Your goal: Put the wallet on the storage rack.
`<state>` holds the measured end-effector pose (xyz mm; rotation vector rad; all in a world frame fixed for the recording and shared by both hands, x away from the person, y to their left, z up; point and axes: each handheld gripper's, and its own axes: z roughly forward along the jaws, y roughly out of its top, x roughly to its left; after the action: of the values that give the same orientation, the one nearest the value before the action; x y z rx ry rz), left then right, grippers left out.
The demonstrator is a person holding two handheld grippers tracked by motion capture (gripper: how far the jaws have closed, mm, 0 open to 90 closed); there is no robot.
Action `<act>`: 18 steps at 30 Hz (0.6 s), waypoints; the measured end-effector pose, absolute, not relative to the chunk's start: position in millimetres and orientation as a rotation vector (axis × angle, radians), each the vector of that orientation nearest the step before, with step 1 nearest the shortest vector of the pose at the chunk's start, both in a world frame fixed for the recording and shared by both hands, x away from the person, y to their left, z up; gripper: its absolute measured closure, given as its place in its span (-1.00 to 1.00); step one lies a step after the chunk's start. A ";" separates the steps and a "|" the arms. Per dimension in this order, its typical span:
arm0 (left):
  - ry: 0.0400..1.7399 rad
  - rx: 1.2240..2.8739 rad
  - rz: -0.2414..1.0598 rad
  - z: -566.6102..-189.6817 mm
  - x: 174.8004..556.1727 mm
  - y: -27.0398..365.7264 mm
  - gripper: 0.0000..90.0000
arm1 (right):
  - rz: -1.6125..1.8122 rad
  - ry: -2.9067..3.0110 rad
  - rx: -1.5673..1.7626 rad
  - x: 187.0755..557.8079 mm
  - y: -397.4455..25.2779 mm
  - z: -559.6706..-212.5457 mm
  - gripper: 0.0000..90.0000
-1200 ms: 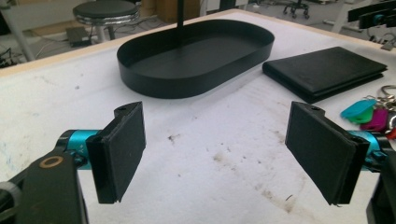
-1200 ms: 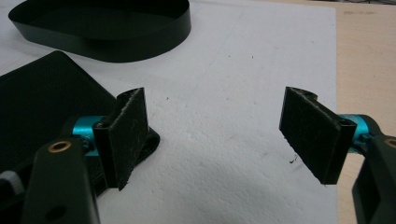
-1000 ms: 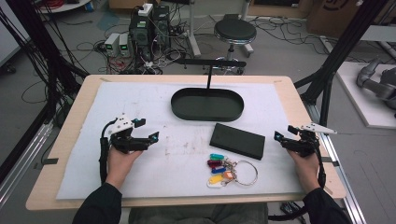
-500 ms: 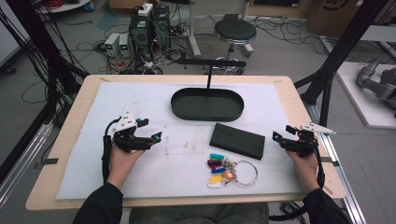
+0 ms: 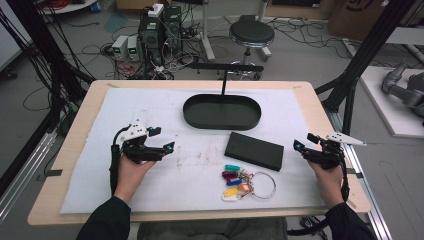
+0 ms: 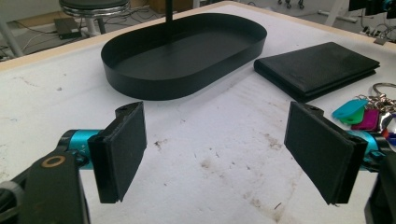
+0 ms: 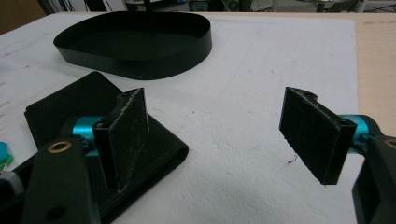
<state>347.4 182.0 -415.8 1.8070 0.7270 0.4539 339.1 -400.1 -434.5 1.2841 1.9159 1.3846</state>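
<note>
Hovering low over the white-covered surface, both grippers hang with jaws wide apart and nothing between them. In the high view the left gripper sits at the left middle of the frame, the right gripper at the right middle. Between them, right of centre, lies the black wallet, flat, its long axis slanting from upper left to lower right. Just below it in the frame is the bunch of keys with coloured tags; above it is the oval black tray, holding nothing.

The right gripper is plainly the nearer one: in the right gripper view the wallet already lies behind and under the left-hand jaw, off to the lower left of that frame. From the left gripper view the wallet sits in the upper right, with the keys at the right edge, both well apart from the jaws. My guess is the right hand goes for the wallet, needing a swing leftward across its short side.
</note>
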 end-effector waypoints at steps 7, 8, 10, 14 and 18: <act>0.729 1.801 0.443 -415.4 347.0 181.9 -0.51 | 1.387 1.919 1.279 339.3 -400.8 -434.4 -0.44; 0.725 1.806 0.443 -415.1 346.7 181.6 -0.51 | 1.386 1.918 1.275 338.8 -400.7 -434.0 -0.43; 0.721 1.800 0.437 -414.3 345.7 180.5 -0.50 | 1.388 1.919 1.265 337.4 -400.2 -433.1 -0.38; 0.707 1.783 0.407 -409.7 343.7 174.8 -0.46 | 1.389 1.917 1.265 336.7 -399.5 -432.4 -0.38; 0.658 1.787 0.369 -402.2 340.9 159.4 -0.37 | 1.386 1.906 1.271 336.2 -400.1 -431.8 -0.37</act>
<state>340.9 159.4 -402.2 1.7865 0.6579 0.3687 336.2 -400.1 -431.8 1.2705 1.9064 1.3865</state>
